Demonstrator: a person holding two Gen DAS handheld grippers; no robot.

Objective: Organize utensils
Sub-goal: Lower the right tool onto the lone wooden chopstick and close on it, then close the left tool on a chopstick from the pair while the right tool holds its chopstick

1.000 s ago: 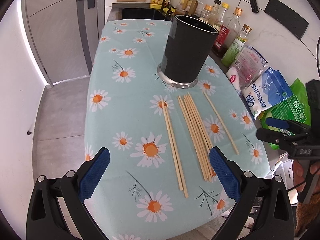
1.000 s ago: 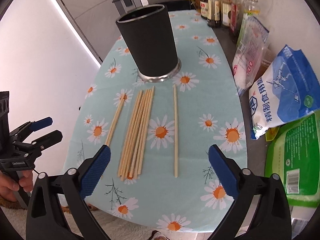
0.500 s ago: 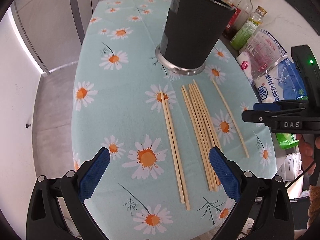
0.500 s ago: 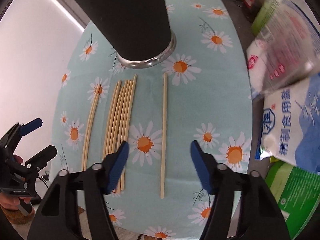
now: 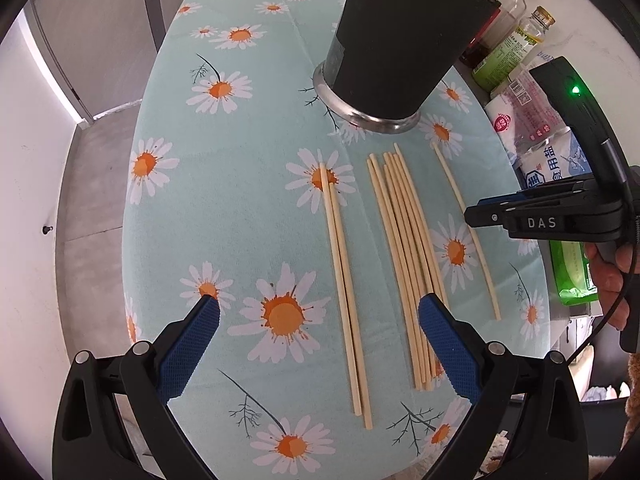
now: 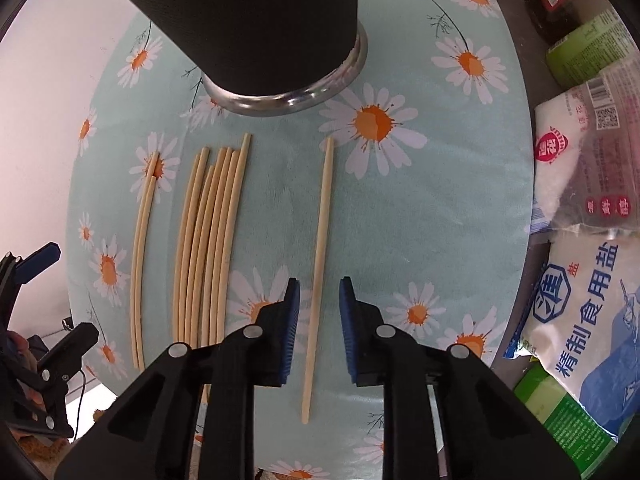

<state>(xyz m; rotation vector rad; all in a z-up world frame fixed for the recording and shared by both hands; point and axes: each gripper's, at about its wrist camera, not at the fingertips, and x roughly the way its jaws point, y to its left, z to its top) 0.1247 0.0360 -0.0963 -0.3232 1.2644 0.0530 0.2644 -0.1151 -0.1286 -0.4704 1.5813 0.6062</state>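
Note:
Pale wooden chopsticks lie on the daisy tablecloth (image 5: 248, 200) in front of a black cylindrical holder (image 5: 400, 40) (image 6: 248, 12) with a metal foot. At the right lies a single chopstick (image 6: 322, 216) (image 5: 464, 228). My right gripper (image 6: 319, 292) (image 5: 474, 214) points down over it with its jaws closing. The stick lies between the blue pads (image 6: 292, 312), which do not touch it. A bundle of several chopsticks (image 6: 212, 240) (image 5: 404, 248) lies in the middle and a pair (image 5: 344, 280) (image 6: 142, 260) on the left. My left gripper (image 5: 319, 312) (image 6: 68, 292) hangs wide open above the pair.
Bags line the table's right side: a blue and white salt bag (image 6: 588, 304), a clear sugar bag (image 6: 580, 168) and a green pack (image 6: 568, 432). Bottles (image 5: 516, 52) stand behind them. A person's hand (image 5: 612, 280) holds the right gripper. Grey floor (image 5: 92, 184) lies past the left edge.
Both grippers came lower and closer to the chopsticks. The right gripper tipped downward and its jaws narrowed from wide open to a small gap around the single chopstick. The left jaws stayed wide.

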